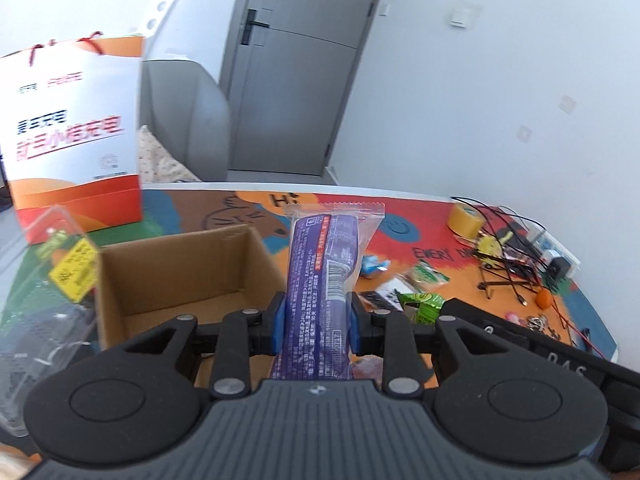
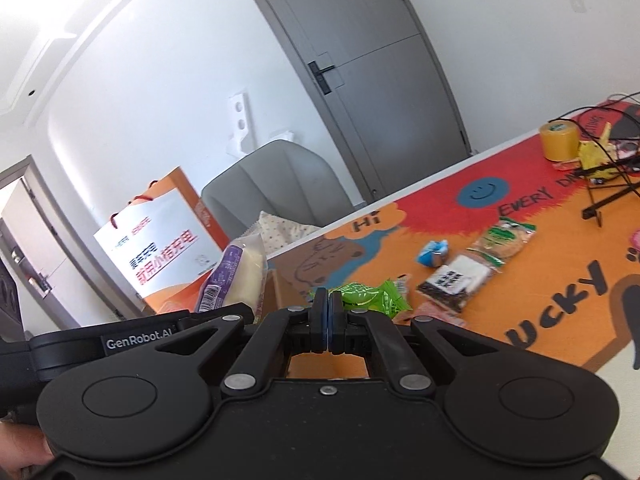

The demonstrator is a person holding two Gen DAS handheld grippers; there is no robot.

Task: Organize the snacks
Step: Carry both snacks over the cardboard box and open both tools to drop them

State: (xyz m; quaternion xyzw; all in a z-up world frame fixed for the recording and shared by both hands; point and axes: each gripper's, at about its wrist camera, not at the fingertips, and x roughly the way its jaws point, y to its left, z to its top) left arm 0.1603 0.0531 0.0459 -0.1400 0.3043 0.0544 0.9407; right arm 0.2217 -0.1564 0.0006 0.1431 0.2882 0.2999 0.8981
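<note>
The long purple plastic snack pack sits in the middle of the frame, pinched by my left gripper. It hangs above the open brown cardboard box at lower left. My right gripper is pressed together with nothing in it. The slippery pack could slide out and miss the box, landing on the colorful surface.

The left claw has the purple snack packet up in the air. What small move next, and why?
Probably carry it a little left over the open cardboard box and lower it. The left claw pinches the purple packet just right of the box's opening, above the table.
</note>
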